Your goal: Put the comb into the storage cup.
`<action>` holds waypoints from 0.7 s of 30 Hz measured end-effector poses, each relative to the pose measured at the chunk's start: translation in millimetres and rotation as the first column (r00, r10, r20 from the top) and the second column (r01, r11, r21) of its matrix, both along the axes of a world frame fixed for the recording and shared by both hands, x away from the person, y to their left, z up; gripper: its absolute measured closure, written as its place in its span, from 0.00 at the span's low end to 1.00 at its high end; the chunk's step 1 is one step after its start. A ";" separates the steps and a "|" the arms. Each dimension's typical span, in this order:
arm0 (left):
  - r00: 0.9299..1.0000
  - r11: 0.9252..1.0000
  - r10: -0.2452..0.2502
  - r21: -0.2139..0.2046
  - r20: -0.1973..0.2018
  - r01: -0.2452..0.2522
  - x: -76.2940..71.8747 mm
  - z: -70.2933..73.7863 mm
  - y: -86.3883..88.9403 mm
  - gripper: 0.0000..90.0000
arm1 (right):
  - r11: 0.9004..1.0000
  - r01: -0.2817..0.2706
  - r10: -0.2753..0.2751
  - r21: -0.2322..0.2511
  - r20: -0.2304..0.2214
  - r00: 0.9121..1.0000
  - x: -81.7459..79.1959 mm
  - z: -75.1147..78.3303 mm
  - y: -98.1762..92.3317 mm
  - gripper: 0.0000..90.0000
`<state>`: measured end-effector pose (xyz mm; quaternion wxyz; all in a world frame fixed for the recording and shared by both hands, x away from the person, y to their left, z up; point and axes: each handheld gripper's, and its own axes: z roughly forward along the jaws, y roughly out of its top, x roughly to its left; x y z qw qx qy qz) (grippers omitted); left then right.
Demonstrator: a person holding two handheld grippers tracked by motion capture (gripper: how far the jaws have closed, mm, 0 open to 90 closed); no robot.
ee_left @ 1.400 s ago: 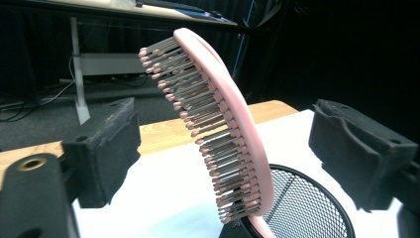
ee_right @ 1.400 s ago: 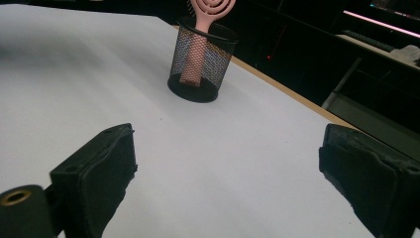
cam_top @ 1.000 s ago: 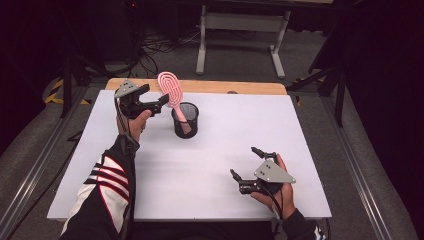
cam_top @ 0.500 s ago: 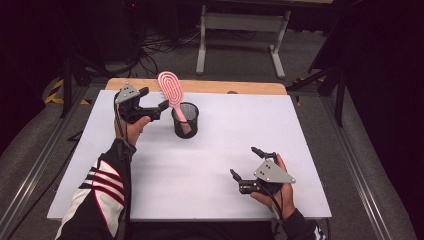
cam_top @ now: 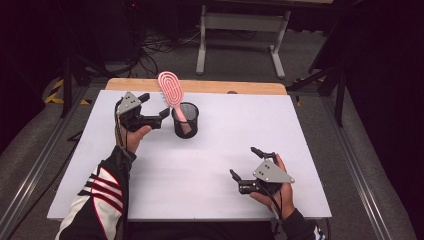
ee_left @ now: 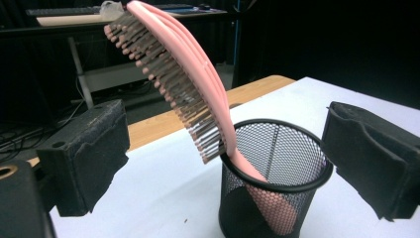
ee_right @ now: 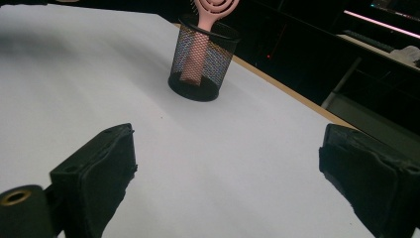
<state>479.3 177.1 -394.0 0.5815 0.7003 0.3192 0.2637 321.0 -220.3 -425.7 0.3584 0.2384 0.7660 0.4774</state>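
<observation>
Cup (cam_top: 185,120): one, black wire mesh, upright on the desk (cam_top: 210,170), nearer the far edge and left of middle. Held one brush (cam_top: 173,93), pink, handle down inside, leaning on the rim, head tilted out toward the far-left corner, bristles facing the left gripper.

Brush count: one. Cup count: one. Grippers: two.

Left gripper (cam_top: 155,108): held above the desk just left of the cup, jaws spread wide, gripping nothing; in the left gripper view the cup (ee_left: 275,178) and brush (ee_left: 183,74) sat between the two pads, touching neither.

Right gripper (cam_top: 245,165): near the near-right corner, well apart from the cup, jaws wide, empty; bare desk (ee_right: 223,163) between them, cup (ee_right: 202,57) farther off.
</observation>
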 end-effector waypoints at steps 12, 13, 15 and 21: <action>1.000 0.999 -0.008 0.034 0.013 0.008 -13.3 -4.2 2.8 0.07 | 1.000 0.002 -0.002 -0.002 -0.001 1.000 0.4 -0.5 0.6 0.09; 1.000 0.999 -0.014 0.029 0.019 0.014 -13.6 -4.8 2.9 0.07 | 1.000 0.002 -0.002 -0.003 0.001 1.000 0.2 -0.5 0.7 0.09; 1.000 0.999 -0.016 0.036 0.016 0.016 -15.3 -5.4 2.6 0.06 | 1.000 0.001 -0.001 -0.002 0.002 1.000 -0.1 -0.2 0.6 0.09; 0.999 0.999 -0.024 0.038 0.027 0.023 -20.3 -7.3 1.4 0.06 | 1.000 0.001 -0.001 0.000 0.004 1.000 -0.2 0.2 0.0 0.09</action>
